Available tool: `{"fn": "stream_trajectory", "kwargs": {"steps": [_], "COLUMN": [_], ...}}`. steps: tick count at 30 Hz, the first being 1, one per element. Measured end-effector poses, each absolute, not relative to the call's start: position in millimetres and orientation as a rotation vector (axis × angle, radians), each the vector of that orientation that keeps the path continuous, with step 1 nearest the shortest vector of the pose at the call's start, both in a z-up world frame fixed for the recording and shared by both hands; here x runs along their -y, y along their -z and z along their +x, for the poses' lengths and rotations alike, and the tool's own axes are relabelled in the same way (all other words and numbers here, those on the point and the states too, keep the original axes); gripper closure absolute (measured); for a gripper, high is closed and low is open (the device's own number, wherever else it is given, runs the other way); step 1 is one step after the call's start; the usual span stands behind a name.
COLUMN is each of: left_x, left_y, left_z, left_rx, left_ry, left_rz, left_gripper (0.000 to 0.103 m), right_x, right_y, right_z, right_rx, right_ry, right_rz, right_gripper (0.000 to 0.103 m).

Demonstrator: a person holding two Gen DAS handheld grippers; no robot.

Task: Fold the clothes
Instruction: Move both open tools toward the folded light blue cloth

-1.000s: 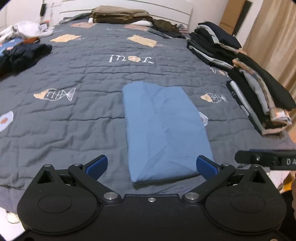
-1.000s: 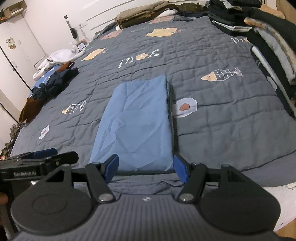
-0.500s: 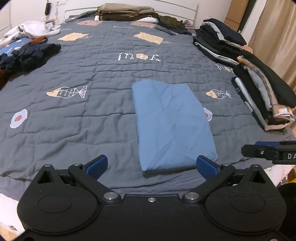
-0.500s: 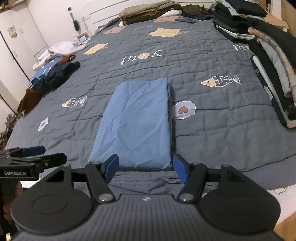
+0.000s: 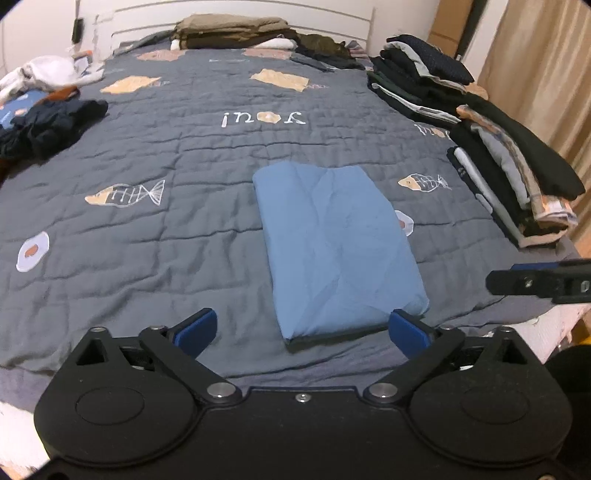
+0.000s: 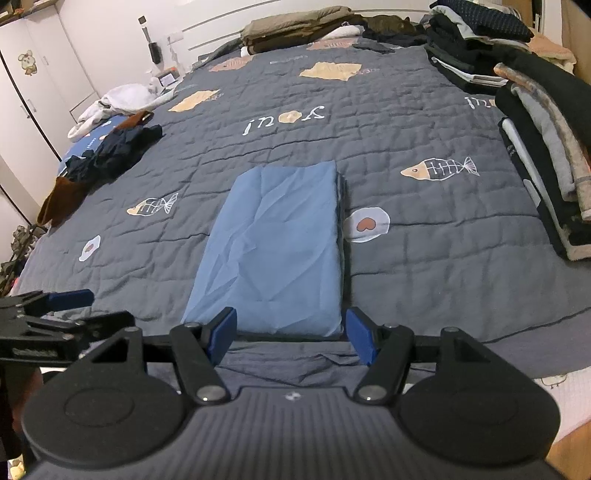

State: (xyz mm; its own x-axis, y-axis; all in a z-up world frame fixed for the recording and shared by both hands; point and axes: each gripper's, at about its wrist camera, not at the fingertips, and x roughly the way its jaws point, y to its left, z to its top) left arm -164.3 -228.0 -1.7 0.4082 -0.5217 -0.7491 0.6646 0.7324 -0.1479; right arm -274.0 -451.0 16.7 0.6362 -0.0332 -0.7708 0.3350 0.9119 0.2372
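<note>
Blue shirt point(image 5: 338, 243) sits folded; left gripper point(image 5: 302, 325) closing on nothing, right gripper point(image 6: 291, 334) spread empty. Grabbing one layer could undo it.

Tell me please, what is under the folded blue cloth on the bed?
The folded blue cloth lies flat on the grey quilt. A dark layer shows along its right and near edges. The quilt print beneath it is covered and cannot be seen.

- Grey quilt point(image 5: 177, 229): bare and flat from 9 to 11 o'clock of the folded blue garment point(image 5: 332, 240); free passage.
- Stacks of folded clothes point(image 5: 517, 184): line the quilt edge from 1 to 3 o'clock; lateral path blocked.
- Dark loose clothes point(image 6: 110, 155): heaped at 10 o'clock, well apart.
- Folded pile at headboard point(image 5: 229, 31): closes 12 o'clock.
</note>
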Motion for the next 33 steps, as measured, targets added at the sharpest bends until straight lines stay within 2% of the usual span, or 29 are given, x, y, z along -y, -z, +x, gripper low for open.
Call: {"fn": "stream_trajectory", "kwargs": {"steps": [9,12,18,33], "left_x": [216.3,213.8,209.4,209.9], "left_y": [-10.3,-15.4,-25.9,-31.9], "left_z": [-170.3,-174.6,-184.3,-184.3], "left_rx": [-0.850,-0.830,-0.796,-0.762], "left_ry": [0.739,0.736,0.743,0.723], "left_rz": [0.183,0.183,0.172,0.173], "left_gripper": [0.009,0.004,0.001,0.001], "right_x": [440.5,436.6,432.3,438.2], "right_y": [-27.1,-30.2,-37.9,-38.5], "right_z": [-278.1,-279.8,-285.9,-284.9], "right_rx": [-0.843,-0.839,-0.822,-0.832], "right_ry": [0.211,0.213,0.219,0.208], "right_rz": [0.365,0.356,0.352,0.347], "right_gripper": [0.039,0.039,0.039,0.039]}}
